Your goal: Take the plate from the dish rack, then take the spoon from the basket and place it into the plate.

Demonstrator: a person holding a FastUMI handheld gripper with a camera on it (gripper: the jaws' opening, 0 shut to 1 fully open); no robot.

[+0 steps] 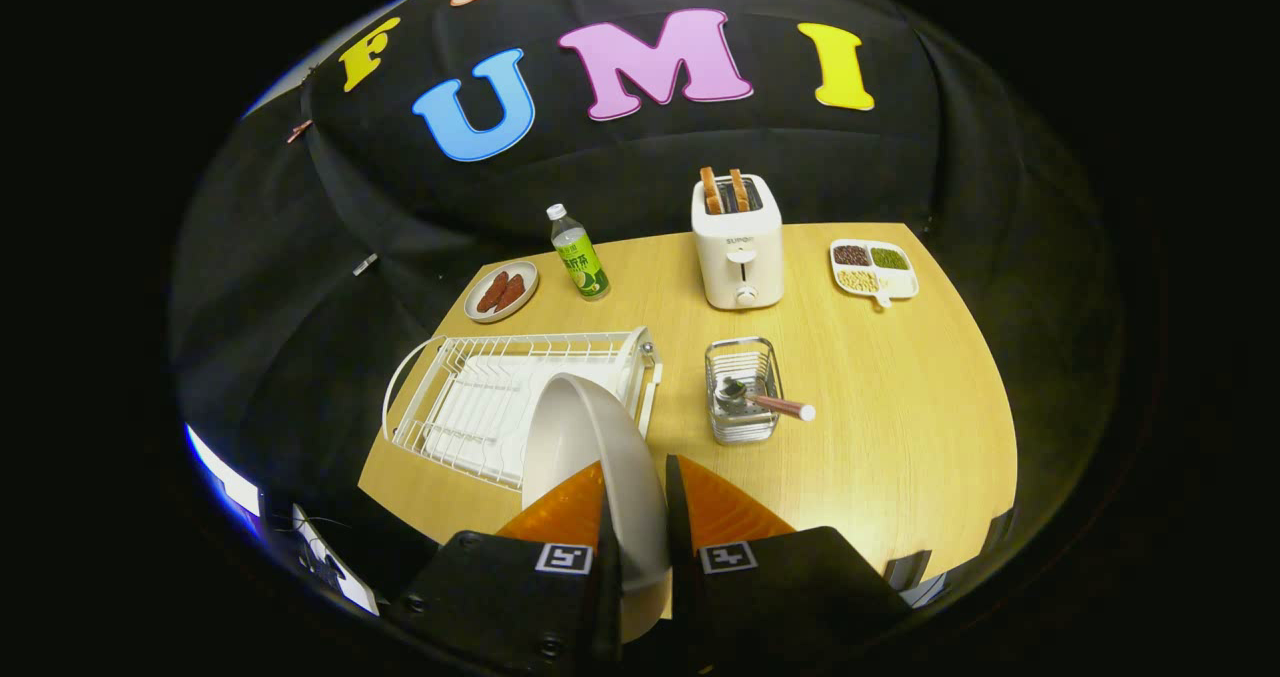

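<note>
My fingers [637, 517] are closed down to a narrow gap and pinching the rim of the white plate [590, 457], one finger on each face, so the plate stands on edge between them and rises ahead of me, lifted above the counter [900, 407]. Just beyond the plate sits the white wire dish rack [480, 397], ahead and to my left. Ahead and slightly right of my fingers stands the small wire basket [742, 389], with the spoon [765, 399] lying in it, bowl inside, handle poking out over the right rim. Farther beyond the basket is a white toaster [738, 242] with two slices of toast up. Left of it stand a green-labelled bottle [578, 252] and a small dish of sausages [502, 291]; to the far right lies a divided snack tray [873, 269].
</note>
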